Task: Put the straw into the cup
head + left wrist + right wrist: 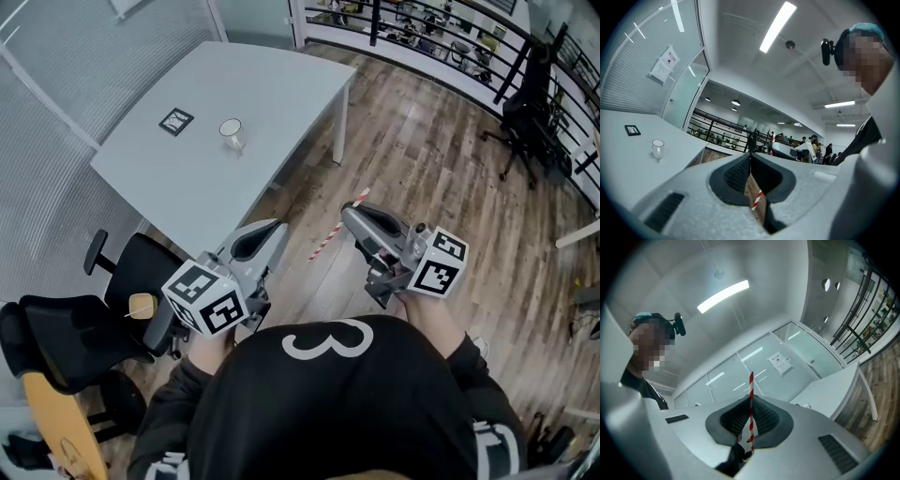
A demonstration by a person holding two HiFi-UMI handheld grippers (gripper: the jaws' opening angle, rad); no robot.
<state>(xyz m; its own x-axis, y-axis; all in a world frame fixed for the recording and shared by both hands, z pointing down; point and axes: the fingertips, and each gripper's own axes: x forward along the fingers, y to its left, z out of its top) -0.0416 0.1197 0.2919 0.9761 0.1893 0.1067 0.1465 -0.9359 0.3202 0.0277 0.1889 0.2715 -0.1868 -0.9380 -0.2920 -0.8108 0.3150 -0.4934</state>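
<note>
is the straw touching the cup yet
Apart. Head view: the straw sits in the right gripper over the floor, the cup stands on the table well away.

Wood floor point(422, 159), white table point(281, 94), black chair point(52, 337); black railing point(422, 28), ceiling strip light point(777, 26)

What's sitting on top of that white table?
A cup and a flat black-and-white marker card beside it, apart. Nothing else shows on the table; the cup's inside is too small to judge.

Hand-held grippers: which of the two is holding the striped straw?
The right hand-held gripper: its jaws clamp the straw; the left hand-held gripper is shut and empty.
</note>
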